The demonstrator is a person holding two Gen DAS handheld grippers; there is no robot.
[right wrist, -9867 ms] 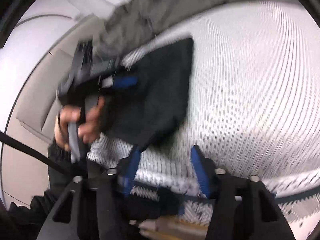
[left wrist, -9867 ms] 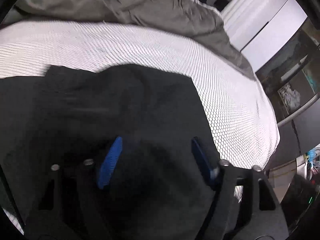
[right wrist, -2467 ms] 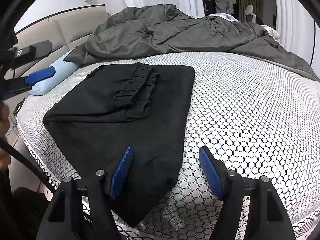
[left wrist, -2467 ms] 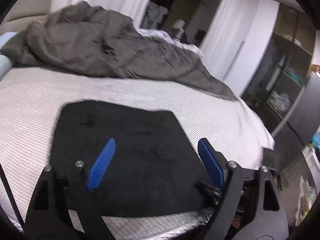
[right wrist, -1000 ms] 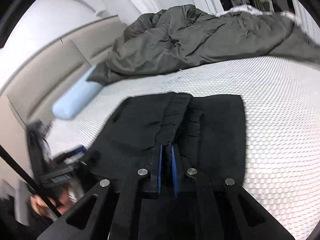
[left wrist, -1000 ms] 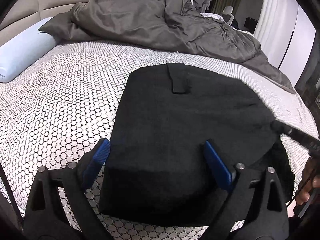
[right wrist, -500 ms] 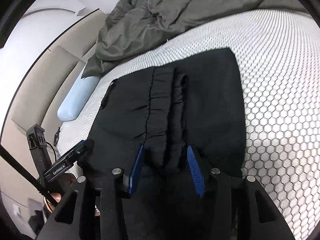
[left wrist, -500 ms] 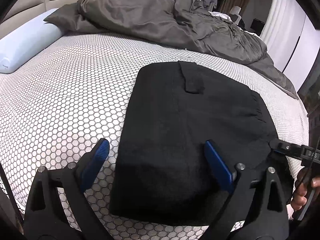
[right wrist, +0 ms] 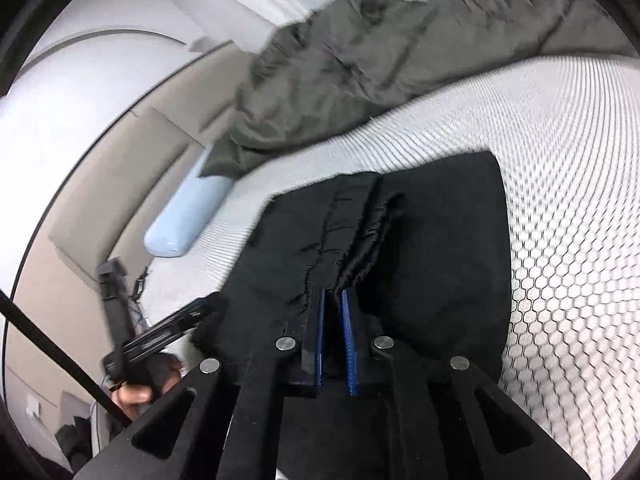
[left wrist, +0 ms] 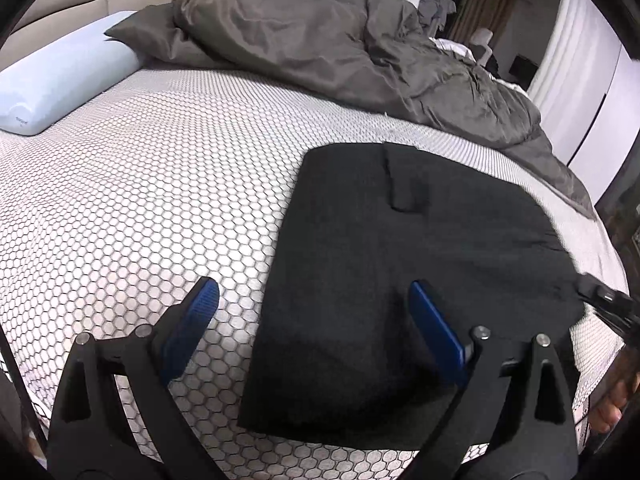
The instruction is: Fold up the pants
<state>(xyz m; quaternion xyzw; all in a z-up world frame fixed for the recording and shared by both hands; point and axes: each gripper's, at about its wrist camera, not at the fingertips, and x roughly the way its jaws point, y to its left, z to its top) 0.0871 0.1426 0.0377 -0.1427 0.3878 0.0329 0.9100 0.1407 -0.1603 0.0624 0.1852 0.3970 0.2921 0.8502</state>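
Note:
The black pants (left wrist: 400, 260) lie folded into a flat rectangle on the honeycomb mattress (left wrist: 140, 200), near its front edge. My left gripper (left wrist: 311, 286) hovers open above the pants' left edge, one finger over bare mattress and the other over the cloth. In the right wrist view, the gathered waistband (right wrist: 352, 220) runs down the middle of the pants (right wrist: 440, 248). My right gripper (right wrist: 333, 294) is closing tight, its blue pads pinching the near end of that waistband fold. The left gripper (right wrist: 160, 336) shows at the left there, held by a hand (right wrist: 136, 392).
A crumpled grey duvet (left wrist: 360, 52) covers the far side of the bed. A light blue bolster pillow (left wrist: 60, 84) lies at the left by the beige headboard (right wrist: 120, 168). The mattress edge runs just below both grippers.
The right gripper's jaws, apart half a second ago, have shut on the waistband fold, and its view has tilted. The left gripper has drifted left, so the pants now sit more to its right.

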